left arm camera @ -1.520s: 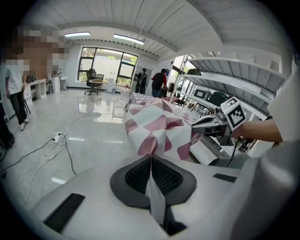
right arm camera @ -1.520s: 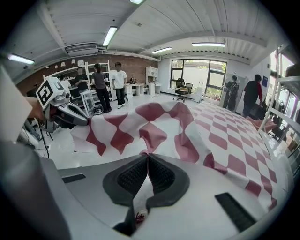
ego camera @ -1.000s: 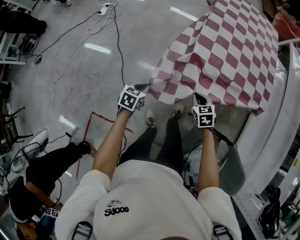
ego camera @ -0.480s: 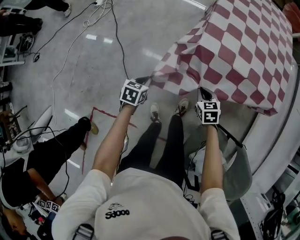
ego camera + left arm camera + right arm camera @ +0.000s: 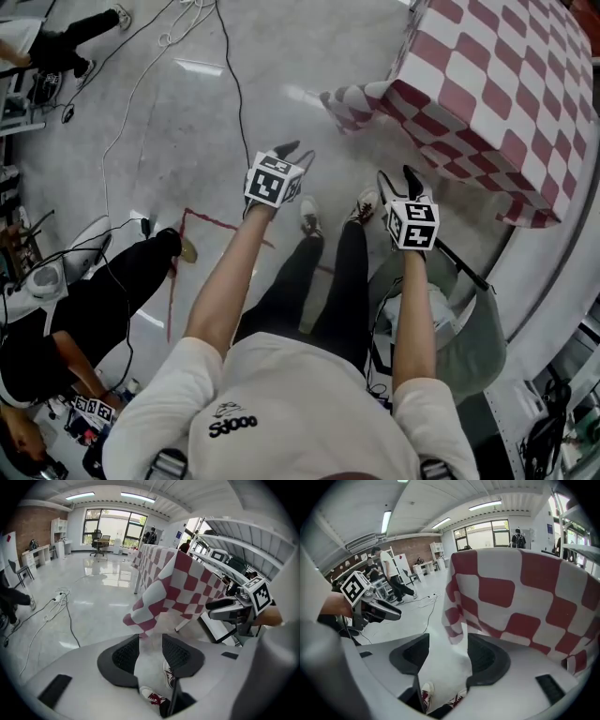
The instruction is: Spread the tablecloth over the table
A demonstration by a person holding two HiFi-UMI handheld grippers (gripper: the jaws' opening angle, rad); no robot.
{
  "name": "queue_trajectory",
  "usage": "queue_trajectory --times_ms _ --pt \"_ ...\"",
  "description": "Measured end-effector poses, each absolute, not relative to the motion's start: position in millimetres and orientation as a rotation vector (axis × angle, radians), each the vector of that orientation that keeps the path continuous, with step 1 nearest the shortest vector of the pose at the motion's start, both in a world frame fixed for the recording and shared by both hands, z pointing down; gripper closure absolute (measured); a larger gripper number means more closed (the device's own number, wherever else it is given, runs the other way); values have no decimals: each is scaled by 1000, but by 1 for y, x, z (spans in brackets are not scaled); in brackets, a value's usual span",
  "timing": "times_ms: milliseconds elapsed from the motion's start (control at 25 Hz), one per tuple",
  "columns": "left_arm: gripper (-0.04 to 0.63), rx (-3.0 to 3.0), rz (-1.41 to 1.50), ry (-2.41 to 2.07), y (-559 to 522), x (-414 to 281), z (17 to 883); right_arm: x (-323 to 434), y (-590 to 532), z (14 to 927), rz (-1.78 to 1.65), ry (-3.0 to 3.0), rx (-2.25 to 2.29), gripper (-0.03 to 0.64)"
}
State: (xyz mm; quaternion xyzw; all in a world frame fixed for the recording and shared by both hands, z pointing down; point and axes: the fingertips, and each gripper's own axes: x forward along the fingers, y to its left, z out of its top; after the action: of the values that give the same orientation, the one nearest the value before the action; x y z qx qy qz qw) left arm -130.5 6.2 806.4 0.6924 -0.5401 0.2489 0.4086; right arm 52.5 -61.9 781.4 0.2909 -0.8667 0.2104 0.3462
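The red-and-white checked tablecloth point(image 5: 487, 84) covers the table at the upper right, and its near edge hangs down the side. One loose corner point(image 5: 347, 103) sticks out to the left. My left gripper point(image 5: 292, 153) is below that corner with its jaws opening. In the left gripper view the corner point(image 5: 154, 606) hangs just beyond the left gripper point(image 5: 150, 641), untouched by the pads. My right gripper point(image 5: 397, 178) is near the hanging edge, jaws opening wide. In the right gripper view the cloth point(image 5: 506, 597) hangs ahead of the right gripper point(image 5: 447, 641), free of the pads.
Black cables point(image 5: 230, 75) trail over the glossy floor. A red tape outline point(image 5: 187, 253) marks the floor by my feet point(image 5: 307, 216). A person in black point(image 5: 84, 300) sits at the left. A grey chair point(image 5: 473, 342) and white shelving point(image 5: 553, 272) stand at the right.
Both grippers have let go of the cloth's edge and sunk lower. The freed corner has swung back toward the table and hangs loose.
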Motion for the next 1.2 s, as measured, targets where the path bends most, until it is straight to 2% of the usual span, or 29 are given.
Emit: queue_trajectory --times_ms 200,520,640,800,920,1200 --pt "434 1814 615 -1361 -17 -124 781 49 -64 765 539 -2250 776 344" --pt "476 1952 494 -1434 -63 -108 691 54 -109 675 380 -2315 810 370" --pt "488 2001 456 -1450 -80 -100 654 59 -129 632 314 -2344 846 446" --pt "500 2086 413 -1460 -105 -91 601 61 -153 577 232 -2379 905 471" --pt "519 2159 399 -1444 -119 -83 564 66 -168 534 154 -2402 983 550" --pt "548 2295 361 -1490 -148 -81 477 65 -190 450 43 -2449 1023 591"
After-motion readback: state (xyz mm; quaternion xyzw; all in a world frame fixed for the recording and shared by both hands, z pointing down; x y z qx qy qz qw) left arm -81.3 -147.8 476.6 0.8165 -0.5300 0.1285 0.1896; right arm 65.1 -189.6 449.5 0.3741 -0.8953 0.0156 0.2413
